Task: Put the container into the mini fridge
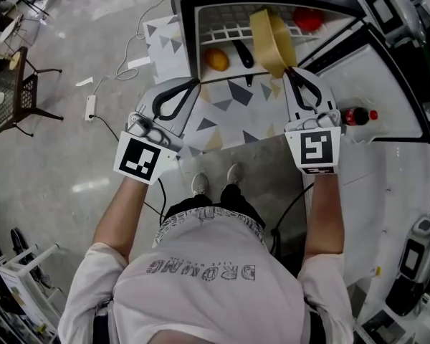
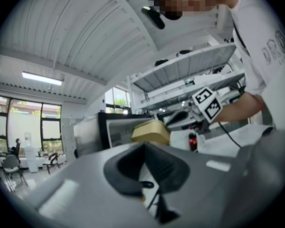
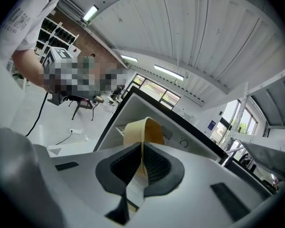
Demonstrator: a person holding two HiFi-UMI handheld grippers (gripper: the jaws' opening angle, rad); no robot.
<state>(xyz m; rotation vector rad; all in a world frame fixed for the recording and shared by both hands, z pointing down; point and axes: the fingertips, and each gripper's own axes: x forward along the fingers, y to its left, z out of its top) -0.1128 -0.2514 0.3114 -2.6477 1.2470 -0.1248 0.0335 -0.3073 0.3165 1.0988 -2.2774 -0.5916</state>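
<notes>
Open mini fridge [image 1: 189,27] ahead, its shelf [image 1: 218,33] partly hidden by the tan container [image 1: 272,38] pinched in the right gripper [image 1: 294,74]; left gripper [image 1: 193,84] closed and empty, an orange [image 1: 216,59] just beyond it.

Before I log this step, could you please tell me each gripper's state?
Left gripper: closed, empty.
Right gripper: closed on the container rim.

Open-plan lab / workshop hall
Polished grey floor [image 1: 64,142] with a power strip [image 1: 91,107] and loose cable [image 1: 131,43] lying on it, white wire rack [image 1: 18,271] at the edge; ribbed metal ceiling [image 2: 71,37] with strip lights [image 2: 42,78], tall windows [image 2: 26,125] along the far wall, office chairs [image 2: 11,164] near them, stocked shelving [image 3: 52,30] against a brown wall [image 3: 85,32]
</notes>
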